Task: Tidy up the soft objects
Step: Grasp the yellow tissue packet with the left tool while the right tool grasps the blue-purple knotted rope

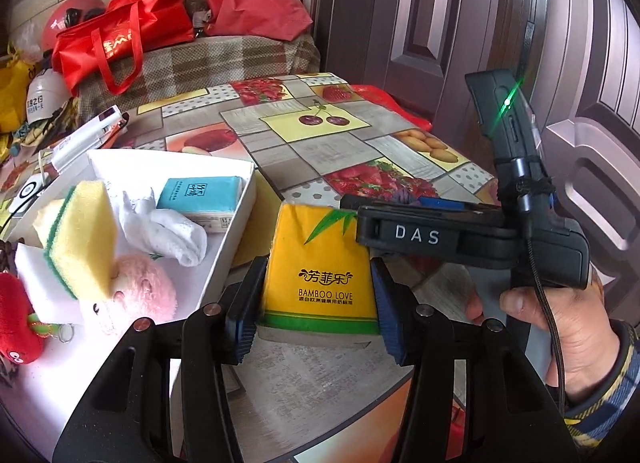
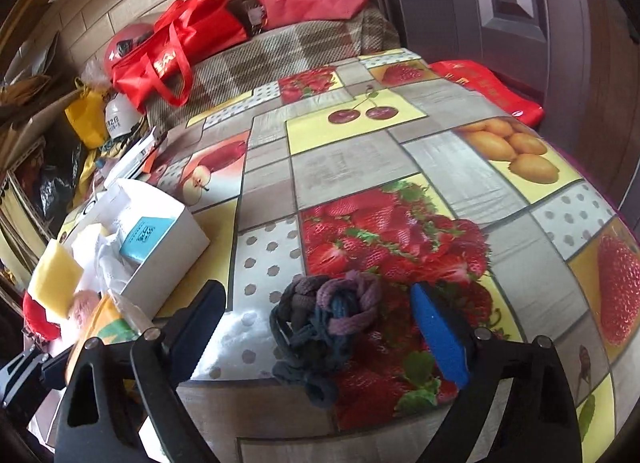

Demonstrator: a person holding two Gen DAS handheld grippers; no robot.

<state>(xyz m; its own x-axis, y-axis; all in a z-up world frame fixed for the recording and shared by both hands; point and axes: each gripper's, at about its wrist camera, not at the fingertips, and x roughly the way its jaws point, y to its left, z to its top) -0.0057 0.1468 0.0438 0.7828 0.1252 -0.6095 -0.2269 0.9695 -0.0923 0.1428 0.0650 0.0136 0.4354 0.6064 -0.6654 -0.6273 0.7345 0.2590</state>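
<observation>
Fruit-printed oilcloth (image 2: 344, 167) covers the table where we work, with a brown panelled door (image 1: 420, 23) behind it and red bags (image 1: 120, 35) heaped on a checked cover at the far end.

Our left gripper (image 1: 316, 303) closes on a yellow tissue pack (image 1: 320, 267) marked "BAMBOO LOVE", its blue-padded fingers (image 1: 384, 303) pressing the pack's two sides; the pack's lower edge sits on the table just ahead of the tool.

To the left of those fingers stands a white box (image 1: 236, 223), and inside it we see a yellow-and-green sponge (image 1: 80, 231), a white sock (image 1: 168, 231), a blue tissue pack (image 1: 200, 199) and a pink plush toy (image 1: 140, 291). A red plush toy (image 1: 16, 323) lies at the box's near left corner.

Our right gripper (image 2: 320, 327) is spread wide on either side of a knotted bundle of purple and dark blue cord (image 2: 324, 323), which lies on the strawberry panel between the fingers. One blue pad (image 2: 440, 339) stands well apart from the bundle on the right; the black finger on the left is nearer, though we cannot tell whether it touches. From the left wrist view, the same tool, lettered "DAS", crosses just beyond the yellow pack, gripped by our right hand (image 1: 560, 323).
</observation>
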